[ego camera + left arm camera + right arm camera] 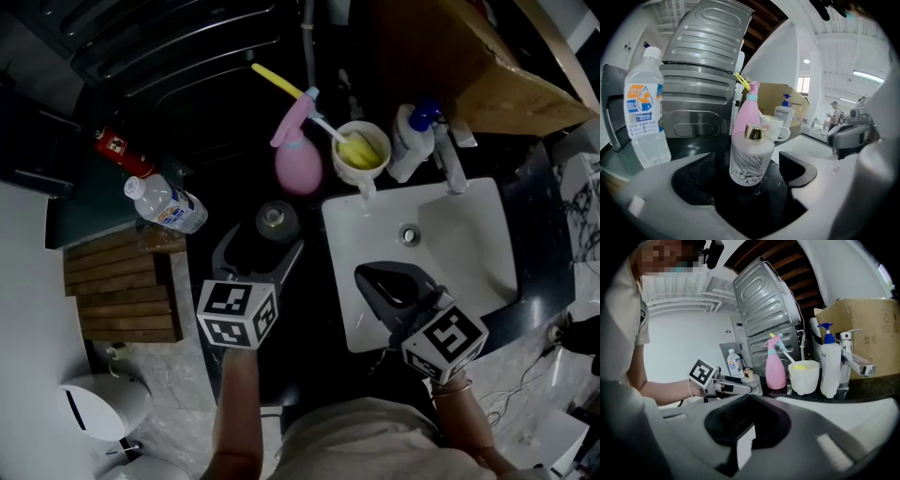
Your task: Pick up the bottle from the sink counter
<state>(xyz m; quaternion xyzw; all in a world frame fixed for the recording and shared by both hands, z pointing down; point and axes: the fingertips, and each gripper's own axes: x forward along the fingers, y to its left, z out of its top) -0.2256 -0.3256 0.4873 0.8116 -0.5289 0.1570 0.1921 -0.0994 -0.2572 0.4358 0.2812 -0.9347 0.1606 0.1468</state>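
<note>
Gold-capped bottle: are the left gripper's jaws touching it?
Apart. The left gripper view shows the gold-capped bottle standing on the counter between the left gripper's open jaws, with dark gaps on both sides.

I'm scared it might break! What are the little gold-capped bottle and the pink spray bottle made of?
Little bottle: probably frosted glass, milky matte walls with thin black lines; shiny metallic-looking gold cap. Pink spray bottle: likely plastic, smooth, opaque, evenly coloured.
</note>
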